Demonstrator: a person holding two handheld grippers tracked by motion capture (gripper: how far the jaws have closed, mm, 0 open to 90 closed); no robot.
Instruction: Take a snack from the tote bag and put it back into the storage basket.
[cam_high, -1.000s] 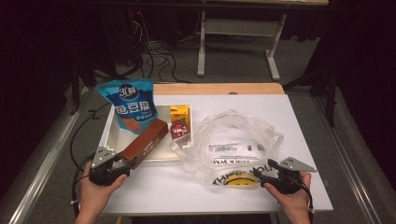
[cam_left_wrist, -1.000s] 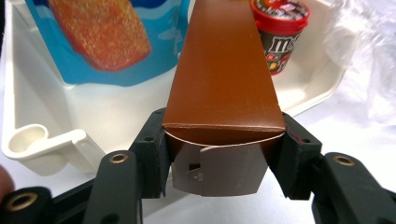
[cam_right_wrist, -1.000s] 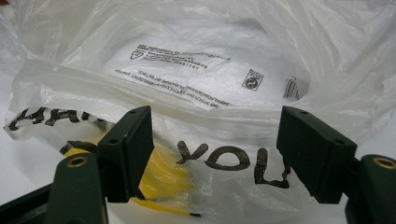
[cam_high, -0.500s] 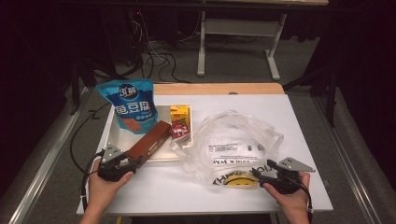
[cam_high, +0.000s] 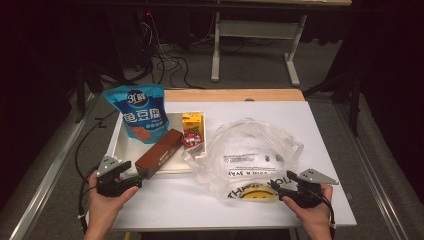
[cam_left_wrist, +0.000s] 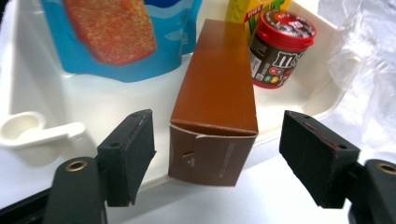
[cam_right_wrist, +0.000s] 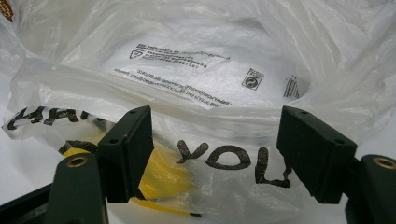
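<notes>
Left tool (cam_left_wrist: 217, 156) open, jaws just widened, straddling without touching the near end of the brown box (cam_left_wrist: 219, 100), long axis running straight ahead into the tray (cam_left_wrist: 28, 88). Beyond the box: blue pouch (cam_left_wrist: 126, 37), red-lidded candy jar (cam_left_wrist: 280, 53). Right tool (cam_right_wrist: 215, 158) open at the plastic bag (cam_right_wrist: 205, 84), right of the box on the desk (cam_high: 175, 200).

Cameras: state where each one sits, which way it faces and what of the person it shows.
High view: above the near edge, facing forward and down; forearms, left gripper, right gripper.
Left gripper view: between open, just-widened jaws, facing the brown carton in the white tray.
Right gripper view: facing the plastic bag.
The high view shares carton and bag.
</notes>
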